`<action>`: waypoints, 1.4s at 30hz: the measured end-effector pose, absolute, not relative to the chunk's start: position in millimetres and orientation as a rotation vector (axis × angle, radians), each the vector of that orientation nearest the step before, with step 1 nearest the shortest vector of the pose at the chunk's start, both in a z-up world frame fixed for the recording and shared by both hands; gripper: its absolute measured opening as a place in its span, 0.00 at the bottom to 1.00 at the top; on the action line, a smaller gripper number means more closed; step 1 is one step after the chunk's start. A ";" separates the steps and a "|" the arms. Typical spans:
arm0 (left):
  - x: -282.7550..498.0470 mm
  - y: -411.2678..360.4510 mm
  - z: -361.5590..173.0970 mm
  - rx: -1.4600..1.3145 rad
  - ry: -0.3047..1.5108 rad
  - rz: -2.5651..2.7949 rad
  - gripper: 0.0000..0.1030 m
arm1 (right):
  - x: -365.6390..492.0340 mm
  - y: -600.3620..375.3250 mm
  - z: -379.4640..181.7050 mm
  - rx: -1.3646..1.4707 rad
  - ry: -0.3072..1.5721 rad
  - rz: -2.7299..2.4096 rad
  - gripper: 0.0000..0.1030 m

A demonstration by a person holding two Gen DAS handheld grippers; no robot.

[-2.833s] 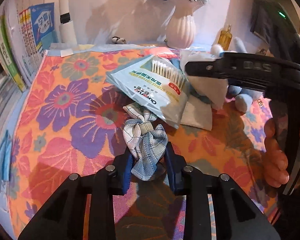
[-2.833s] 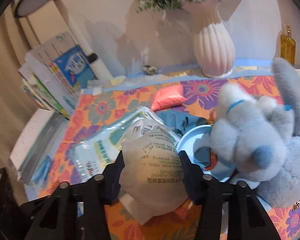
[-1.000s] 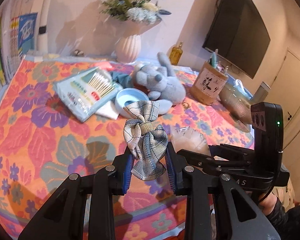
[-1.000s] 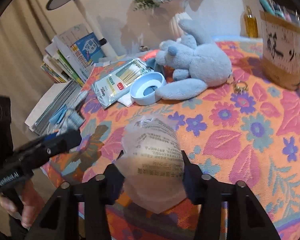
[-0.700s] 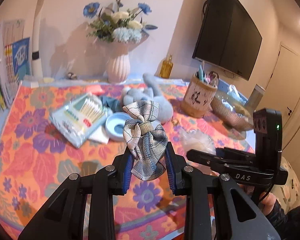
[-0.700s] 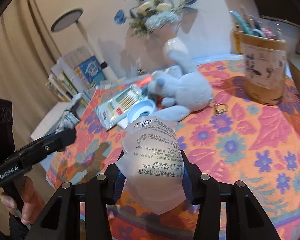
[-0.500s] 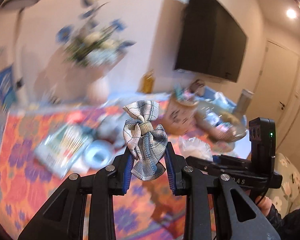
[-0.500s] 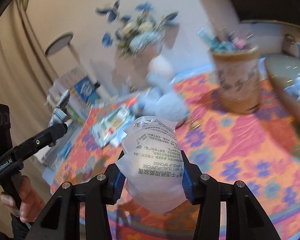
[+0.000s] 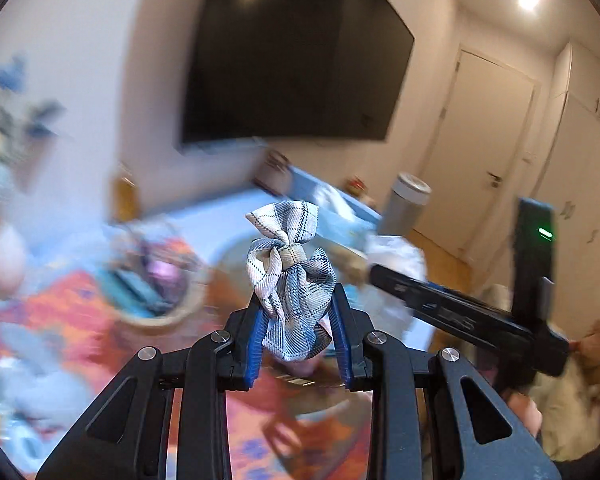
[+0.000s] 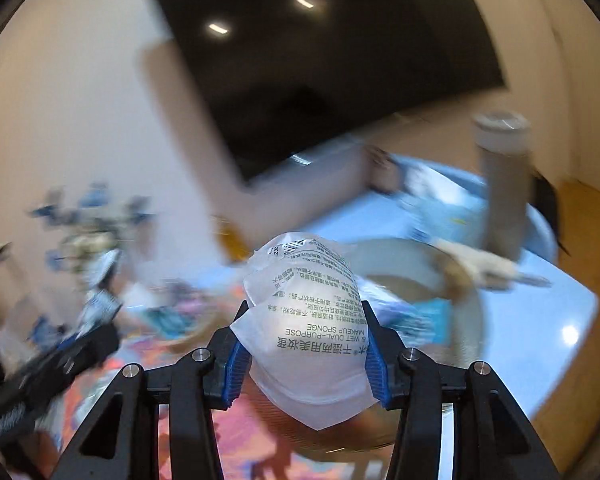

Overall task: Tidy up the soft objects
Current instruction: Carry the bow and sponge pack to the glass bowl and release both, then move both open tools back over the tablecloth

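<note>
Left claw (image 9: 298, 344) closed on plaid fabric bow (image 9: 290, 280), lifted clear of worktop (image 9: 60, 320). Right claw (image 10: 304, 356) clamped on bagged makeup sponge (image 10: 312, 320), likewise airborne. Below and beyond: orange floral cloth, then round woven basket (image 10: 412, 276) with soft items inside, blurred. Behind: grey tumbler (image 10: 500, 184), dark TV (image 9: 292, 64) on wall. Judged progress: pickup done for both pieces; drop into basket, likely destination, not yet done. Other soft things possibly left; blur prevents count.
</note>
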State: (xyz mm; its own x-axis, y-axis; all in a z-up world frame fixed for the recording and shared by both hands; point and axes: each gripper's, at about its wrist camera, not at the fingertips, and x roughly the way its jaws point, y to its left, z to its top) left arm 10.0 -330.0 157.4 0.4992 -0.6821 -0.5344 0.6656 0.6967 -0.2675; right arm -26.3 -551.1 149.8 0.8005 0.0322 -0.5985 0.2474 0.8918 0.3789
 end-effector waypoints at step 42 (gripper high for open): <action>-65.4 42.3 116.6 -0.327 0.663 -0.217 0.76 | -31.5 -249.4 72.4 0.117 0.742 0.507 0.89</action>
State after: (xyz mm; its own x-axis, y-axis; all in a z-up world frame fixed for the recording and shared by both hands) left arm -65.4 42.3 116.6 0.7687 -0.2990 -0.5654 0.0925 0.9267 -0.3643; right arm -31.5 -249.4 72.4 0.6229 0.4812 -0.6168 -0.3999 0.8735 0.2777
